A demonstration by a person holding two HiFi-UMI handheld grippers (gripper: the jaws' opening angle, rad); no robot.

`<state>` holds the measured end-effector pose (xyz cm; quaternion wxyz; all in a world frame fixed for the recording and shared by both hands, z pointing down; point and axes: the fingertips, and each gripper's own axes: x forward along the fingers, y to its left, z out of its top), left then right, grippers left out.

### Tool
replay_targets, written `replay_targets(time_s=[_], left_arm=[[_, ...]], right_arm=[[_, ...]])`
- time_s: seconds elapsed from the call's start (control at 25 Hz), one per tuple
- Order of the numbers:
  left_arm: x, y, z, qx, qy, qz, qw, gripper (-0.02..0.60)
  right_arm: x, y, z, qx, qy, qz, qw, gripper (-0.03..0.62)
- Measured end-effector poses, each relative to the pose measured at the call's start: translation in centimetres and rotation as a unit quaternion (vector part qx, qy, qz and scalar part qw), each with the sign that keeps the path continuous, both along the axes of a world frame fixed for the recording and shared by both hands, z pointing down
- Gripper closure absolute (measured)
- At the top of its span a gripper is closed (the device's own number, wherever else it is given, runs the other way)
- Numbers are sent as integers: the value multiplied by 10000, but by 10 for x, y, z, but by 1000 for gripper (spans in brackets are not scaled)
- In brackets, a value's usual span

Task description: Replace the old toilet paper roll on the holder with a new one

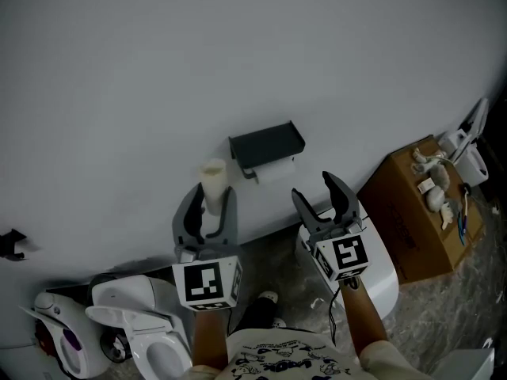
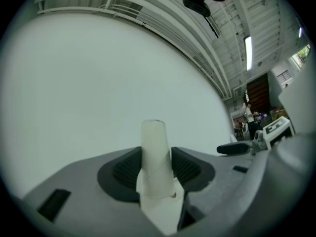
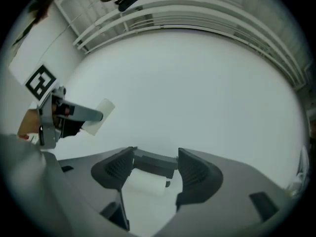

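The left tool (image 1: 211,199), clamped on the bare cardboard tube (image 1: 213,176) just left of the holder (image 1: 266,144), can crush or drop it if tilted, while the right tool (image 1: 312,187), open and empty below the holder, can knock the paper roll (image 1: 275,172) loose.

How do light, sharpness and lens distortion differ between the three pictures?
Head view: dim, even light, dark corners, the holder fairly sharp. Left gripper view: strong fisheye bends the ceiling beams; the cardboard tube is fairly clear. Right gripper view: same fisheye, softer; the holder looks hazy.
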<state>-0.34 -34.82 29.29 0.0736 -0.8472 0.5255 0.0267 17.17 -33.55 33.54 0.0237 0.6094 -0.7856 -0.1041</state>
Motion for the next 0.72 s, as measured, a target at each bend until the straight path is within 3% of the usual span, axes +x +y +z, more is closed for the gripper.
replay_targets(time_s=[0.2,0.32,0.4,0.72], left_arm=[[-1,2,-2,-9,118,-14,9999,388],[-1,2,-3,-2,165,-34,9999,388],[0,3,-3,-11,192,-40,9998,388],[2,9,-2,-32,242,-61,9997,388]], right_arm=[[21,11,-21,30,-798,418,9959,319],[34,20,-28,127,-936,833,9920,465],[40,27,-29,133,-1039,994,9895,512],[58,46,-29,88,-1190,1287,9845,565]])
